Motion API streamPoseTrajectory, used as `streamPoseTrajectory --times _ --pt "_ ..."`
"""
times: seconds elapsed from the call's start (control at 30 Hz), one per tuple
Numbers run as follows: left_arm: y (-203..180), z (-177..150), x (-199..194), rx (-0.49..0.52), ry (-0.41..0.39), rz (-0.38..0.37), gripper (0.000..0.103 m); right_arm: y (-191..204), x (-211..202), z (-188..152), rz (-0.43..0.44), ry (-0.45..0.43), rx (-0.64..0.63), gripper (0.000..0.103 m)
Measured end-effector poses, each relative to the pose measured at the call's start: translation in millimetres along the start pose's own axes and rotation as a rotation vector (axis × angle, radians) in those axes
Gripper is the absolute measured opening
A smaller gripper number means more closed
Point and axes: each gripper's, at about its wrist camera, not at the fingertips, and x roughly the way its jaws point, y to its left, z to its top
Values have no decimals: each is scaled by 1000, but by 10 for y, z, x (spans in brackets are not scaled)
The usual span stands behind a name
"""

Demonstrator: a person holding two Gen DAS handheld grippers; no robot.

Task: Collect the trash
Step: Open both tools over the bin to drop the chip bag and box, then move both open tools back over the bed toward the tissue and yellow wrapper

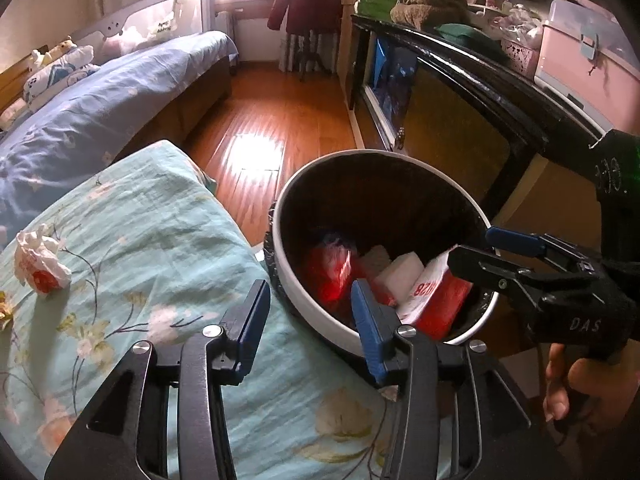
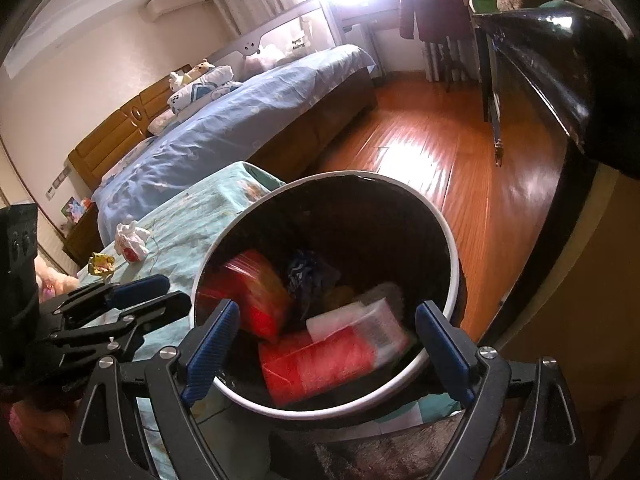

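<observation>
Crumpled wrapper (image 1: 40,264) left of left tool (image 1: 310,312)

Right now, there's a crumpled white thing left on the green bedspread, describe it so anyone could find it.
Start at the teal floral bedspread beside the white-rimmed trash bin. Well away from the bin lies a crumpled white wrapper with red print. Unlike the smaller yellow-green wrapper beside it, it is mostly white.

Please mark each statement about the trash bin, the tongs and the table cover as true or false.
1. The trash bin is empty. False: red packages lie inside.
2. The right tongs are open above the bin. True.
3. The left tongs grip the crumpled tissue. False: they are open; the tissue lies on the floral cloth.
4. A yellow wrapper lies near the tissue. True.
</observation>
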Motion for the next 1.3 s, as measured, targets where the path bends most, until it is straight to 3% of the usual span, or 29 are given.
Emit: streamPoseTrajectory --times 0.2,0.4,0.7,1.3 --pt "168 -167 -85 -36 -6 31 47 43 -58 -27 14 -13 14 91" --pt "495 -457 -193 -135 1 60 51 209 -51 -81 46 -2 10 91" --pt "1150 -899 -438 -311 -2 140 56 686 -8 -114 118 0 -40 96" --pt "2078 -1472 -923 -529 -38 305 66 1723 530 -293 253 106 -157 96"
